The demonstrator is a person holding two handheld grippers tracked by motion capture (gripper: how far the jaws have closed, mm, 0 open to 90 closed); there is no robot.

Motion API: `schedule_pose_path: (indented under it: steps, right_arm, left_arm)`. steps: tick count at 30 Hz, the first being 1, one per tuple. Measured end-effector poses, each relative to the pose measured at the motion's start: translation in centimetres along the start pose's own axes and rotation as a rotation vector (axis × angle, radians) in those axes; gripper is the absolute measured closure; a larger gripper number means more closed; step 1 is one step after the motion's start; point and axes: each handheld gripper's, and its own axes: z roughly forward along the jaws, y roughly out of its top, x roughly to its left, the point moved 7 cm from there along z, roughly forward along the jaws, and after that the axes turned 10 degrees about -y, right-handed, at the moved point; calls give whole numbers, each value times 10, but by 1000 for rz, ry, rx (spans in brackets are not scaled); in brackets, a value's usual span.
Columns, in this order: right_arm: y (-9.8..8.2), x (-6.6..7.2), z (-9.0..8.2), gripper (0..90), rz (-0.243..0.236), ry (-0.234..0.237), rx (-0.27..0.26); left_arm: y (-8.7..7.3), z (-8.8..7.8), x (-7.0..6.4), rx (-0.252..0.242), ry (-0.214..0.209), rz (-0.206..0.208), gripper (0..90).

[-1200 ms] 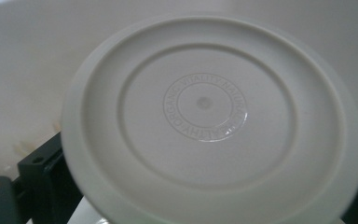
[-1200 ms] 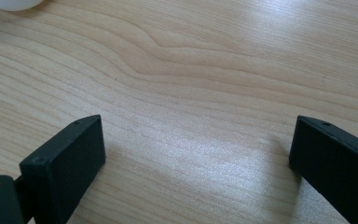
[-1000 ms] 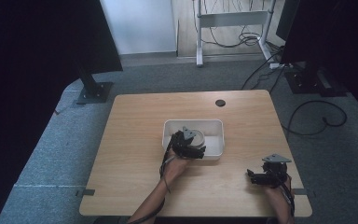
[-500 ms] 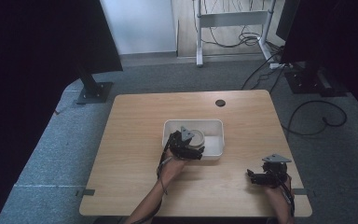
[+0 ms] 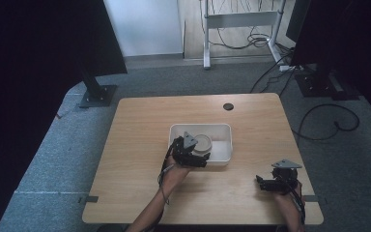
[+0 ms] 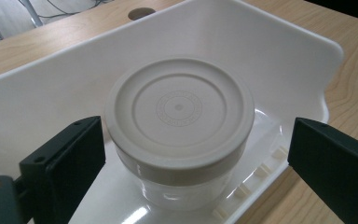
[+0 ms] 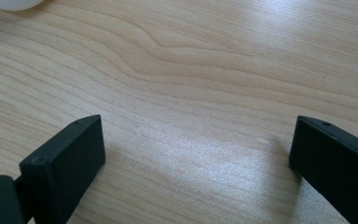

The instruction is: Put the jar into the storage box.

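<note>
Bearing illegible embossed writing: jar lid [image 6: 179,109].

Clear round jar [image 6: 179,154] with cream ribbed lid, upright inside the white tray [image 6: 279,60], near its left end.

The right hand-held gripper [image 7: 198,161] has its two black jaws spread wide, one rising at the lower left, the other at the lower right, with nothing between them. Beneath lies the pale wood-grain counter [image 7: 205,70]. A sliver of something white [image 7: 9,3] shows at the top left corner.
</note>
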Motion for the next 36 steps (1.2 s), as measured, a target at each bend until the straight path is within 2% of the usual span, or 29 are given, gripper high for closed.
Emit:
schedule_pose_path:
  steps: [22,36]
  right_arm:
    - [0,0,0,30,-1,0,0]
    - [0,0,0,30,-1,0,0]
  left_arm:
    - [-3,-24,-7,-19,-46,20,48]
    - [-10,-37,-6,-25,-49,27,61]
